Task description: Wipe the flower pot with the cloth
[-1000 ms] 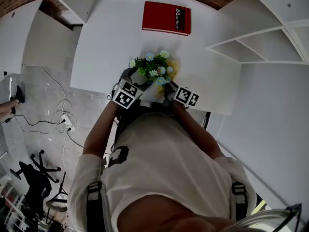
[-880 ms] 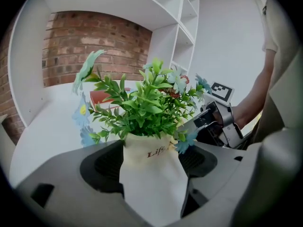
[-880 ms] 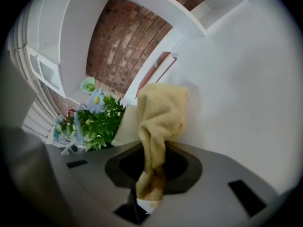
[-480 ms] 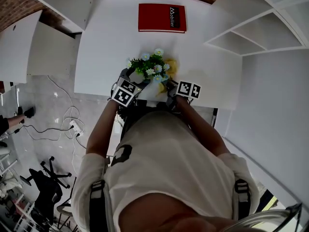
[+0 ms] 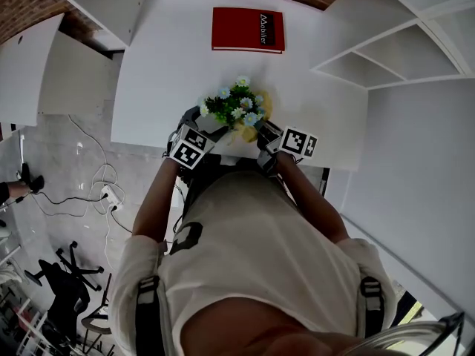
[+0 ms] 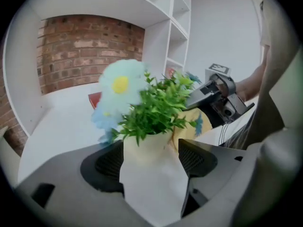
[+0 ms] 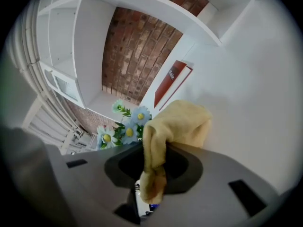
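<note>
In the left gripper view the grey body of the left gripper (image 6: 152, 156) is cutting off the bottom of the cream tapered flower pot (image 6: 150, 150). The big pale blue daisy (image 6: 120, 86) nearest the lens is blurring out and covering most of the red book (image 6: 94, 98). In the right gripper view I'm finding the right gripper (image 7: 154, 167)'s body hiding the pot below its blooms (image 7: 128, 126), and the tail of the yellow terry cloth (image 7: 175, 124) is hanging out of sight between its pads (image 7: 184, 167).

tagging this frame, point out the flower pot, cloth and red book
flower pot (image 6: 150, 174): left gripper view, its pale side wall
cloth (image 7: 180, 122): right gripper view, bunched top fold
red book (image 5: 241, 30): head view, cover's middle
</note>
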{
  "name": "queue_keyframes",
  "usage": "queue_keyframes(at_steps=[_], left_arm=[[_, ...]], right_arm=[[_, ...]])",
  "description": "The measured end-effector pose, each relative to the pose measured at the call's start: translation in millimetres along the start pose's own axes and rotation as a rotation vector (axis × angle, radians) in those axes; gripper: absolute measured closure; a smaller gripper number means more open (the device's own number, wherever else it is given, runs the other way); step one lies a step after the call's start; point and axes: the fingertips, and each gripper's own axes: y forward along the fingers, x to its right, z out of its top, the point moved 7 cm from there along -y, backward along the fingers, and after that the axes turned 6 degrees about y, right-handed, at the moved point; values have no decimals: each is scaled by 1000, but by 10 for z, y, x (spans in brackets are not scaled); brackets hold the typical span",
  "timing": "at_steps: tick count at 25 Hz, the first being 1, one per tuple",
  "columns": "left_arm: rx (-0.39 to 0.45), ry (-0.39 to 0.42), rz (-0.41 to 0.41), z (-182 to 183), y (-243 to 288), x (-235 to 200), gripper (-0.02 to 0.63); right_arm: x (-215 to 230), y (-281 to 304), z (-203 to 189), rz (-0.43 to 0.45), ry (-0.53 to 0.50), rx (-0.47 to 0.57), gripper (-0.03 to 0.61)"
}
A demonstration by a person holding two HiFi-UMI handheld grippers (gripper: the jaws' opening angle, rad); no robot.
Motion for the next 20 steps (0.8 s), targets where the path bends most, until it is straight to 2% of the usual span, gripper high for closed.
queue_keyframes(at_steps=[3, 6, 9, 13, 16, 20], left_arm=[[55, -25, -56, 187, 24, -182, 253], [39, 5, -104, 247, 94, -211, 255], [56, -9, -79, 209, 115, -203, 255], [83, -27, -15, 174, 102, -120, 259], [72, -10, 4, 139, 61, -22, 303], [53, -15, 7, 126, 34, 13, 321]], right_arm=[[38, 4, -40, 6, 13, -5, 489], [41, 55, -126, -8, 3, -22, 488], [110, 157, -227, -37, 7, -45, 486], [273, 230, -319, -71, 86, -49, 489], [405, 274, -404, -119, 88, -95, 491], [450, 299, -385, -107, 67, -131, 495]])
